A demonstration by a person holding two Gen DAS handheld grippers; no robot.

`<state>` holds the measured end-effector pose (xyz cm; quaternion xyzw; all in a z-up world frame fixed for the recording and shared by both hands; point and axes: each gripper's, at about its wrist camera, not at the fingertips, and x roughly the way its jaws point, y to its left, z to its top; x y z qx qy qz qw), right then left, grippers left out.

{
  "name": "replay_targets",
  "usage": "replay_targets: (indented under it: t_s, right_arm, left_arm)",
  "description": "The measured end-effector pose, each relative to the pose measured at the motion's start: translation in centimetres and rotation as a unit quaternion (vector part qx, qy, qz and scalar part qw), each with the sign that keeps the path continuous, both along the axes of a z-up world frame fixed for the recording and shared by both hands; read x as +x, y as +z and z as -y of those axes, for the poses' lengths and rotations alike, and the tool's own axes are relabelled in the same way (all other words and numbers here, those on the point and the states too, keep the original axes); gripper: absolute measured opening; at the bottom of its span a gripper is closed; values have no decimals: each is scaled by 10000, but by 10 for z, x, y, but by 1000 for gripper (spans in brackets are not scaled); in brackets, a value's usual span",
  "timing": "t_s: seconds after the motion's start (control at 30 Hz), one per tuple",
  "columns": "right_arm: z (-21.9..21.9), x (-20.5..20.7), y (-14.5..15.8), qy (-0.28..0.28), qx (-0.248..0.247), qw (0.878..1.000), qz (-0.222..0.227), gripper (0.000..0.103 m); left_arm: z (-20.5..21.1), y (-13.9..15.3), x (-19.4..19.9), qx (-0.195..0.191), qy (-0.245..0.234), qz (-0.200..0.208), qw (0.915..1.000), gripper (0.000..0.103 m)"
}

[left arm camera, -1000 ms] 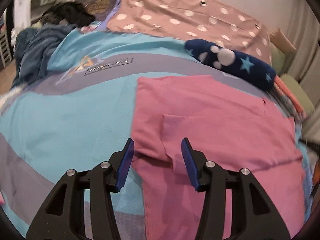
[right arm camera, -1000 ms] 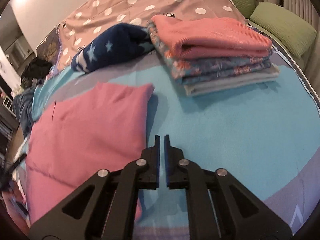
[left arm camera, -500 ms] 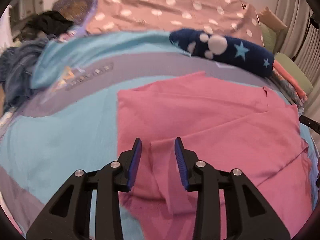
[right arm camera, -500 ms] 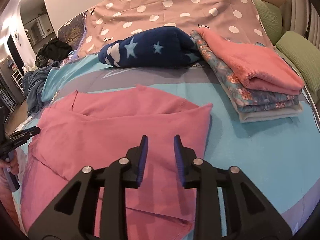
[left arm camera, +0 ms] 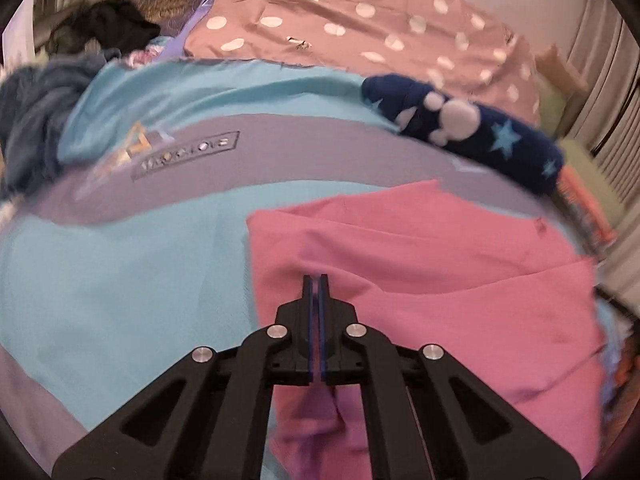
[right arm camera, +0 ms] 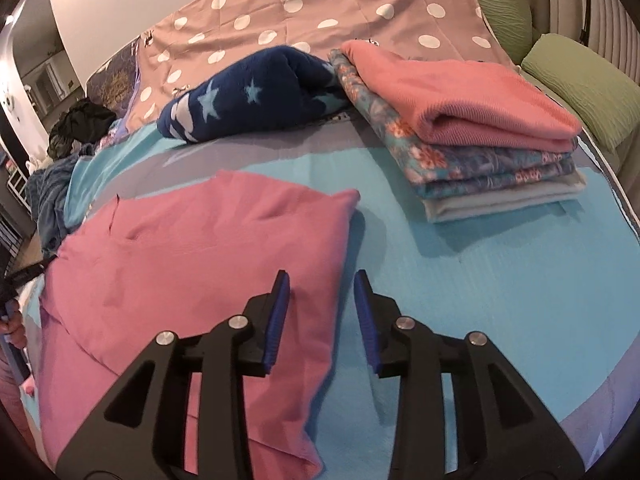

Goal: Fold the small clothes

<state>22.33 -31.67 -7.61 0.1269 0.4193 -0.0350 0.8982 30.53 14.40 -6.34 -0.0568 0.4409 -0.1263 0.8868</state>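
A pink garment (left arm camera: 440, 280) lies spread on the turquoise and grey bedcover (left arm camera: 120, 280). My left gripper (left arm camera: 316, 278) is shut near the garment's left edge, pinching a fold; pink cloth bunches up beneath its fingers. In the right wrist view the same pink garment (right arm camera: 200, 248) fills the left half. My right gripper (right arm camera: 322, 280) hangs over its right edge with jaws opening. One finger is above the cloth, the other above the bedcover (right arm camera: 480, 300), and the pads press on nothing. At the far left edge a dark tip of the left gripper (right arm camera: 28, 272) shows.
A stack of folded clothes (right arm camera: 480, 128) with a coral top sits to the right. A navy star-print fleece (right arm camera: 256, 92) lies behind the garment. Green pillows (right arm camera: 580, 80) line the right side, and a polka-dot cover (right arm camera: 320, 8) the back. Dark clothes (left arm camera: 32, 120) are heaped far left.
My left gripper closed from wide open onto a fold of the pink garment. My right gripper went from shut to open and shifted towards the garment's right edge.
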Motion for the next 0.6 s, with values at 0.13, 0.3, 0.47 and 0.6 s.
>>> replay_targets:
  t_s: [0.13, 0.3, 0.47, 0.6]
  right_arm:
    - [7, -1, -5, -37, 124, 9999, -17, 37]
    - [-1, 0, -14, 85, -175, 9997, -175, 43]
    - [-1, -22, -9, 30, -105, 9999, -109, 45]
    - [2, -63, -5, 60, 104, 9999, -3, 47]
  left_arm:
    - [-5, 7, -21, -41, -28, 105, 9999, 22]
    - [12, -19, -46, 957, -288, 85, 9950, 38]
    - [8, -10, -79, 1350, -65, 265, 9905, 37]
    - [-5, -2, -109, 1285, -44, 301, 9912, 38]
